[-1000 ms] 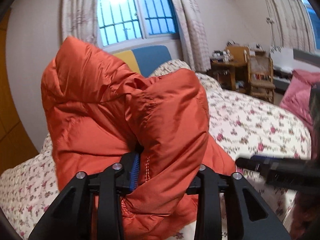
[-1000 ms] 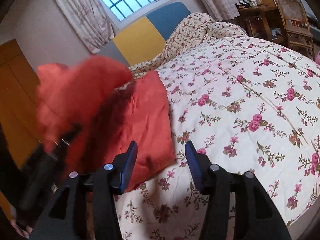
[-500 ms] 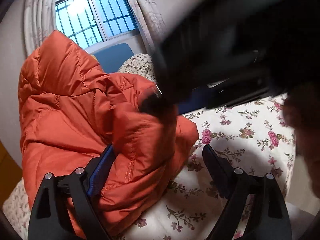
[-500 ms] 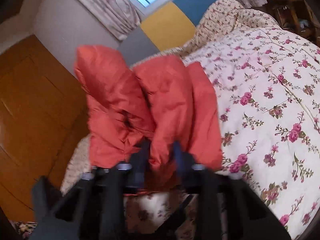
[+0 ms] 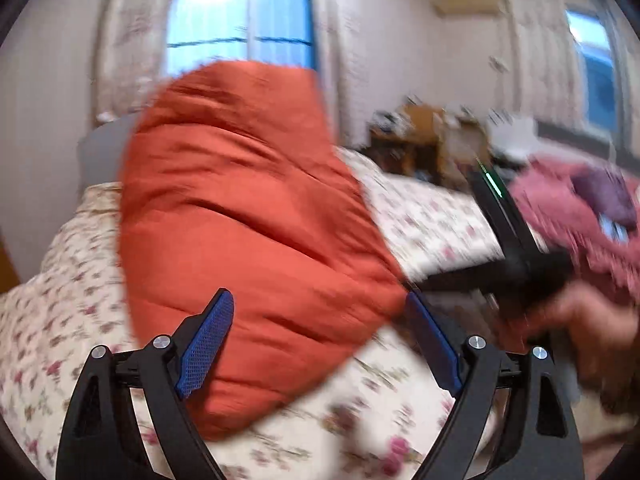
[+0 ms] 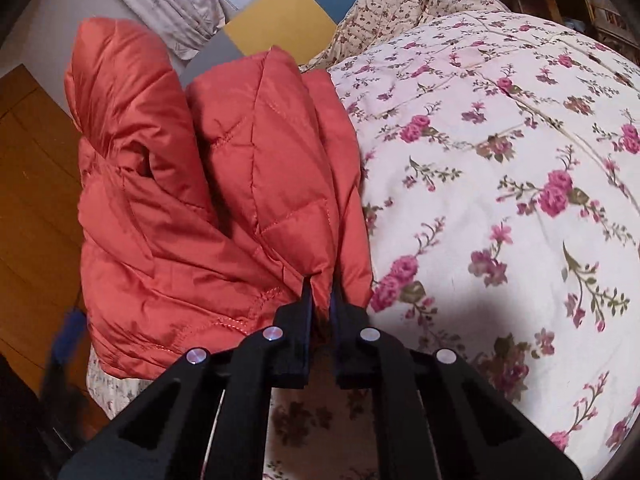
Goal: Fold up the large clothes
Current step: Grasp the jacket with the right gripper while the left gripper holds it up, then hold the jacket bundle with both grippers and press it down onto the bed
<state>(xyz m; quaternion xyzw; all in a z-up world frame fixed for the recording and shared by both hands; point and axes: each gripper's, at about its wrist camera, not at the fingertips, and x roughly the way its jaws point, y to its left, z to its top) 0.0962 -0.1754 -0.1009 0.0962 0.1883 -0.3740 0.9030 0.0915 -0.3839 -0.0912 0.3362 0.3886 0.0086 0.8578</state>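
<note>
Floral bedspread [image 6: 500, 168], yellow-and-blue headboard [image 6: 288, 24], curtained window [image 5: 240, 24], pink heap [image 5: 568, 216], wooden cabinet [image 6: 28, 184]

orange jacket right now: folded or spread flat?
Folded, bunched. The orange jacket sits in a doubled-over heap on the floral bedspread, layers stacked, one edge pinched in the shut right tongs. How neat the fold is, cannot tell.

Glossy quilted jacket [image 6: 224, 184], matt floral bedspread [image 6: 500, 168]

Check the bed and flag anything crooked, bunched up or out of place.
The orange quilted puffer jacket is not folded flat: it stands in puffy humps near the edge of the floral bedspread, one lobe sticking up. The right gripper is shut on a pinched fold of it; the left gripper is open. Nothing looks torn or spilled.
</note>
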